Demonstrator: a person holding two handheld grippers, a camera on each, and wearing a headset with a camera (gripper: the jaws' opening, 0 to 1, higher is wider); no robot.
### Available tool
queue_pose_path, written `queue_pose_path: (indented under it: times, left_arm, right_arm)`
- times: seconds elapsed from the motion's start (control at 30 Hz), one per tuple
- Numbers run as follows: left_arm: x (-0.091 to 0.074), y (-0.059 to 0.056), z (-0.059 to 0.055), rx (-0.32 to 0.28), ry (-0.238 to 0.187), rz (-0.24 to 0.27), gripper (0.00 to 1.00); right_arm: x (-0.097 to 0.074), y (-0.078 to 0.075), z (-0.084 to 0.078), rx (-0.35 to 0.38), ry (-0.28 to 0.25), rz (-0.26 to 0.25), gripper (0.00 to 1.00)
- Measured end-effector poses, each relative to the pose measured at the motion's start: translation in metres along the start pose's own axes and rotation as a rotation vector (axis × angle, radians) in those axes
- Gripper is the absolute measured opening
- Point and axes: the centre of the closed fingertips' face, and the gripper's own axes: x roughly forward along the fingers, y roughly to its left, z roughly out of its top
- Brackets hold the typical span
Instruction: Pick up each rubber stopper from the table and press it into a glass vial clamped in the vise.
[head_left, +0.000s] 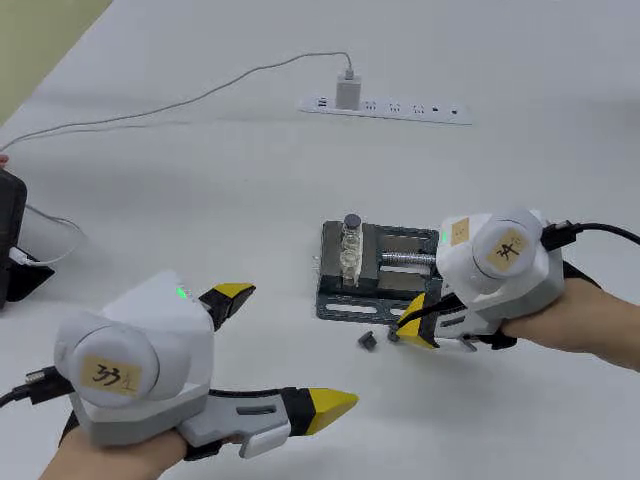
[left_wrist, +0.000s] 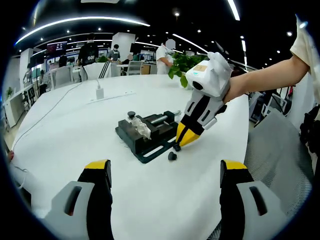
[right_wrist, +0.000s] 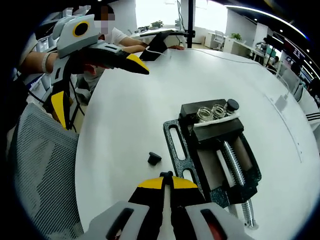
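Head view: left gripper (head_left: 285, 350), near left, jaws spread wide, nothing held. Right gripper (head_left: 412, 332), near right, jaws pressed together, tips low beside the vise (head_left: 340, 300). Vials (head_left: 350, 255) upright in the vise. Loose stopper (head_left: 368, 341) on the table (head_left: 250, 200), just left of those tips.

Left gripper view: small dark bit at the right gripper's tips, not identifiable.

Right gripper view: three vials in a row, the far one capped black.

Left gripper (left_wrist: 165, 165) hovering over the white table (left_wrist: 65, 145), jaws spread wide.
The right gripper (left_wrist: 184, 140), tips drawn together, is pointing down beside the black vise (left_wrist: 127, 134); a rubber stopper (left_wrist: 172, 156) is lying loose just beside it, and one stoppered vial (left_wrist: 132, 116) is standing clamped.
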Motion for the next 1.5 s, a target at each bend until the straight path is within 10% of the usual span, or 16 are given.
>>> queue_pose_path:
  times: [0.43, 0.77, 1.2, 1.5]
  left_arm:
    - [0.004, 0.0, 0.002, -0.004, 0.006, -0.011, 0.86]
    - [0.011, 0.003, 0.009, -0.042, 0.016, -0.034, 0.79]
    - [0.017, 0.004, 0.065, -0.107, -0.116, -0.086, 0.64]
    - [0.014, -0.02, 0.09, -0.18, -0.193, -0.239, 0.36]
  right_arm:
    - [-0.001, 0.003, 0.001, -0.019, 0.003, -0.016, 0.0]
    - [-0.036, -0.001, 0.043, -0.156, -0.09, -0.119, 0.0]
    - [-0.1, 0.014, 0.103, -0.439, -0.24, -0.286, 0.0]
    - [-0.118, 0.026, 0.12, -0.596, -0.256, -0.348, 0.0]
